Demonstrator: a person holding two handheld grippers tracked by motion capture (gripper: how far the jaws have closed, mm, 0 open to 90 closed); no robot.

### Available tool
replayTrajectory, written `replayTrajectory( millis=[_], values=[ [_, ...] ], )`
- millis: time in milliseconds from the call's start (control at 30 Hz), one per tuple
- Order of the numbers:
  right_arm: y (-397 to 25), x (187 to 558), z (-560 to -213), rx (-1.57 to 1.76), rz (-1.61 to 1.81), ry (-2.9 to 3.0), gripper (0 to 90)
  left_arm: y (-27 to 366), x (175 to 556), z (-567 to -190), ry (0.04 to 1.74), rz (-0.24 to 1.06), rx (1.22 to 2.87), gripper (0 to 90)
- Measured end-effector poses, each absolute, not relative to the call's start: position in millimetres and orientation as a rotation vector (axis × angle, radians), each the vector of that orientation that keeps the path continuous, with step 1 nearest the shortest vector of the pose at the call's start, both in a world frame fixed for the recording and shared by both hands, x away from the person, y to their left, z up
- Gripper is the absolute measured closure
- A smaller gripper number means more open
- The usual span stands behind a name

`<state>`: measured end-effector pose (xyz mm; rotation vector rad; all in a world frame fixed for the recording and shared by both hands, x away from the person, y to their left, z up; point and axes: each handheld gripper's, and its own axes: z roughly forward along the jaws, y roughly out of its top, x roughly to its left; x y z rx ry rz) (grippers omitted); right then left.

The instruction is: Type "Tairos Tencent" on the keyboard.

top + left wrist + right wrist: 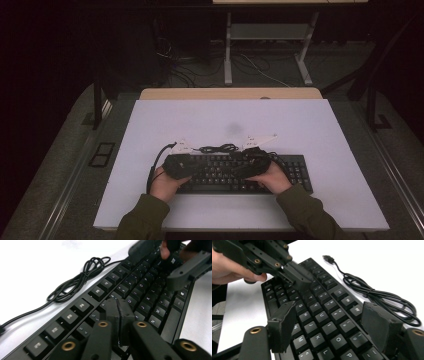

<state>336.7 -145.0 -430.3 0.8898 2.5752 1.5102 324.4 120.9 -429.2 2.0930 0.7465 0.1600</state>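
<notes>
The flat black plastic keyboard (pixel 240 172) with matte square keys lies under the pressed-together left gripper (pixel 119 308) and the wide-open, empty right gripper (pixel 332 322), its coiled black cable (pixel 218 148) at twelve o'clock.

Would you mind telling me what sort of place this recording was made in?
Probably a lab or workshop set up for recording. A white board covers the table under a black keyboard, a second table's white legs stand behind, and loose cables lie on the dark floor.

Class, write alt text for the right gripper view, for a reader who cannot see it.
The right gripper, jaws spread open, hovers over a black keyboard on a white table. The left gripper, jaws shut, points down at the keys, and the keyboard's coiled cable lies beside it.
</notes>
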Motion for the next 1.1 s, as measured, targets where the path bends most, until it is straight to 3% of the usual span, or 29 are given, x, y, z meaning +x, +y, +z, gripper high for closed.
replayTrajectory(
  millis=[1100],
  values=[
    [-152.9,341.7,-430.0,0.923,1.512,2.545,21.3,111.1,328.1,-436.7,0.727,0.151,2.155,88.8]
  ],
)
